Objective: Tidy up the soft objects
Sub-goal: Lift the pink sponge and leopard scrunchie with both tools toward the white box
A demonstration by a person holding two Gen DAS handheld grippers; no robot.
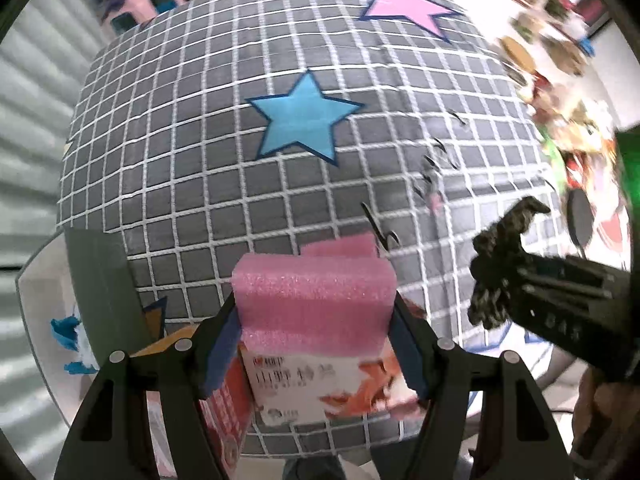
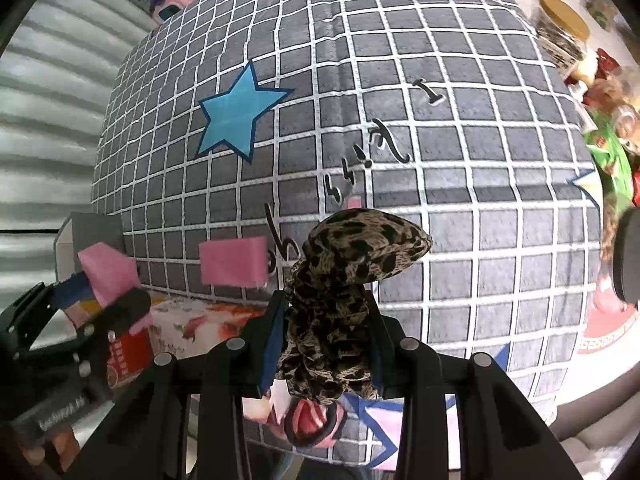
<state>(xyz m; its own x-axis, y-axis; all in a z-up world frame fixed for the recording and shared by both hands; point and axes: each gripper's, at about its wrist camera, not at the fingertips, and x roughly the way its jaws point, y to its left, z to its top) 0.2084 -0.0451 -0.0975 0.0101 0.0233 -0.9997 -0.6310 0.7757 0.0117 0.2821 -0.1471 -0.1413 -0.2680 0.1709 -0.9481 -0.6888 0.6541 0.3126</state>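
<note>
My left gripper is shut on a pink foam block and holds it above a white and red printed box. It also shows at the left of the right wrist view. My right gripper is shut on a leopard-print scrunchie; it shows at the right of the left wrist view. A second pink foam block lies on the grid cloth beyond the box. A pink scrunchie with a black hair tie lies under my right gripper.
A grey grid cloth with blue and pink stars covers the table. A grey and white bin stands at the left edge. Jars and snack packets crowd the far right. A pink stool stands behind.
</note>
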